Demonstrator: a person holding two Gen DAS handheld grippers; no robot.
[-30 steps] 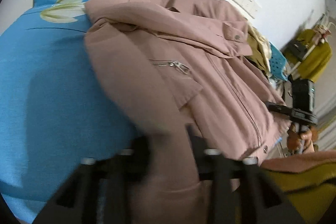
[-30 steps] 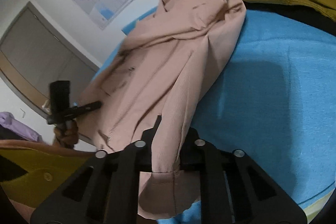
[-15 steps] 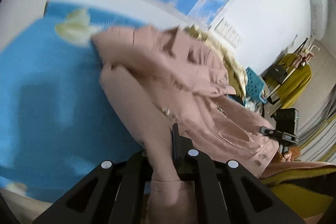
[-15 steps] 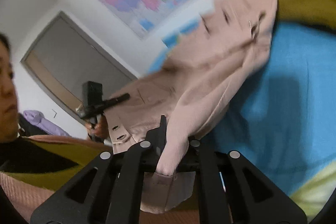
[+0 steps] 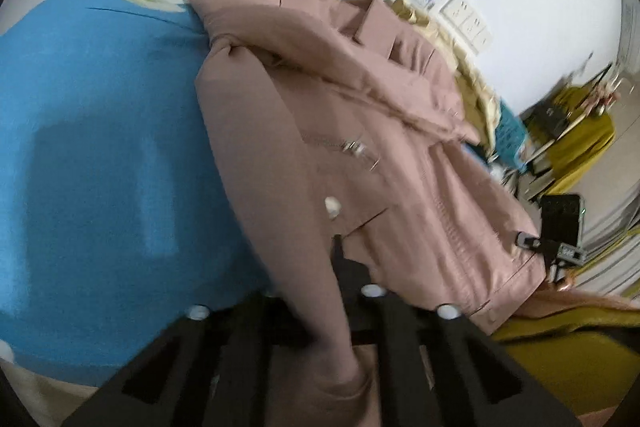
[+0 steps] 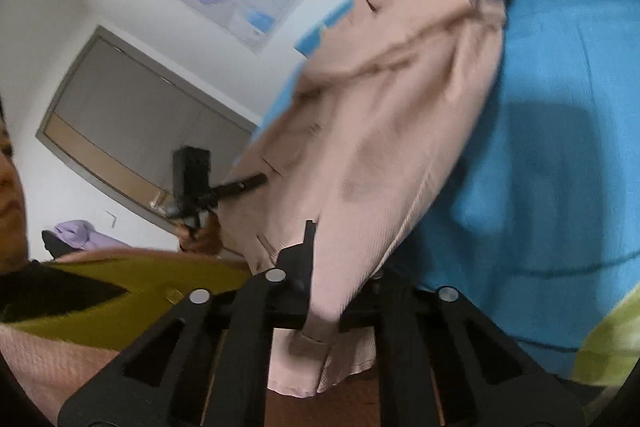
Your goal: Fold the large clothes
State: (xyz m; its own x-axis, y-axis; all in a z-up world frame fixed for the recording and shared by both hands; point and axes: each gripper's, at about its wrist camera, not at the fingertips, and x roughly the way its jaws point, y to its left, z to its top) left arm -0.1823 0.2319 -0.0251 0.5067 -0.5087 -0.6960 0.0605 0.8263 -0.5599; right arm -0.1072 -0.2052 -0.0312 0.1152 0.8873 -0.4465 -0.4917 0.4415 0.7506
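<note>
Here, pink jacket [image 5: 360,155] between hand-held grippers.

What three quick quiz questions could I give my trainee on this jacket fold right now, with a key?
1. True or false: the left claw is shut on a sleeve of the pink jacket.
2. What does the jacket lie on? A) a wooden floor B) a blue bedspread C) a glass table
3. Fill in: the right claw is shut on the jacket's other ____.

Key: 1 true; 2 B; 3 sleeve.
</note>
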